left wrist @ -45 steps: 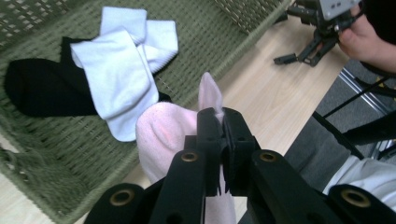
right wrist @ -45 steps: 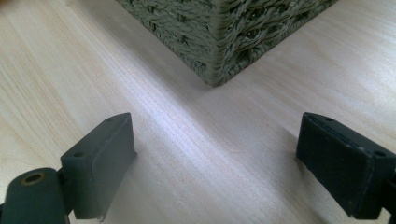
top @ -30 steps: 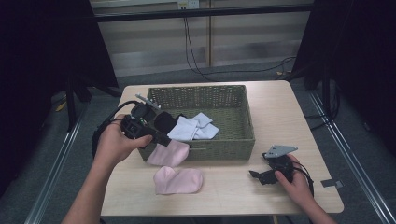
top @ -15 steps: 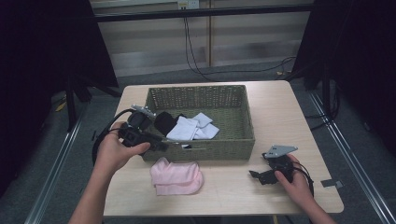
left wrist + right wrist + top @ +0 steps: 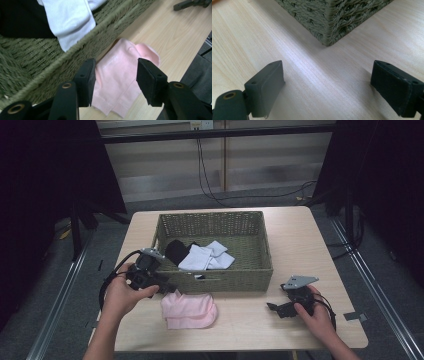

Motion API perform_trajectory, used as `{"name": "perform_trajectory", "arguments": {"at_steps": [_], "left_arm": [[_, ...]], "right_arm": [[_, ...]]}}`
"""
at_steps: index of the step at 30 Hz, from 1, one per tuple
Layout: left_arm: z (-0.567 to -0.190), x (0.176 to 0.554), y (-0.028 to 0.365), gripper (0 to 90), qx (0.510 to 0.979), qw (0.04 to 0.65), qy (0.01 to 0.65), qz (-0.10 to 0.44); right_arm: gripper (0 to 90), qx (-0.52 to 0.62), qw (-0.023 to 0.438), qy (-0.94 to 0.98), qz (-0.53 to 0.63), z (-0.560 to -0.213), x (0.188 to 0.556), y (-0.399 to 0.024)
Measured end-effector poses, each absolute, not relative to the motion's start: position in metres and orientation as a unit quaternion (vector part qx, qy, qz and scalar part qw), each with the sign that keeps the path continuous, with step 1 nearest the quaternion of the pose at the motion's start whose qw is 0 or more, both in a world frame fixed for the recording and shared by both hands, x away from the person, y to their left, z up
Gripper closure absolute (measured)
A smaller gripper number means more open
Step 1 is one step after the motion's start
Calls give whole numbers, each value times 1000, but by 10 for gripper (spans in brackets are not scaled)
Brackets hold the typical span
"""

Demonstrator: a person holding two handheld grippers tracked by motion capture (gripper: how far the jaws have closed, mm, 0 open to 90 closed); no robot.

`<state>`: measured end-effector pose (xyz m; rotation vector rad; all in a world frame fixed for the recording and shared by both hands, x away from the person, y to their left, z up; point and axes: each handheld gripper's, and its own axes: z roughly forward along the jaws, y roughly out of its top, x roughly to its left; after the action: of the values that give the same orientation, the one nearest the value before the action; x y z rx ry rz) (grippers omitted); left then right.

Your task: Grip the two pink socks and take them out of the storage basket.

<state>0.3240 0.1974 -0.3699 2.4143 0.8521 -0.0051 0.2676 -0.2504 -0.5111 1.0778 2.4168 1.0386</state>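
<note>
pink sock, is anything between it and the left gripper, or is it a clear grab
Nothing visible stands between them. In the left gripper view the open left gripper hangs right over the pink sock, which lies on the table beside the basket's near wall. That wall sits close alongside the jaw nearest it.

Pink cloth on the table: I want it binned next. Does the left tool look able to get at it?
Probably yes. The left tool is open with the pink cloth lying right beyond its jaws on the table, beside the basket; nothing lies on top of it.
</note>
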Motion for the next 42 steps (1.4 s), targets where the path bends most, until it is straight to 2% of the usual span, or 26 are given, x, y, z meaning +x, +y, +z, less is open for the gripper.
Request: {"name": "perform_trajectory", "arguments": {"at_steps": [15, 42], "left_arm": [[-405, 320, 205, 338, 901, 287, 324, 2], [-447, 309, 208, 280, 891, 312, 331, 2]], "right_arm": [[107, 375, 149, 841, 361, -511, 268, -250], [107, 375, 148, 841, 361, -511, 267, -250]]}}
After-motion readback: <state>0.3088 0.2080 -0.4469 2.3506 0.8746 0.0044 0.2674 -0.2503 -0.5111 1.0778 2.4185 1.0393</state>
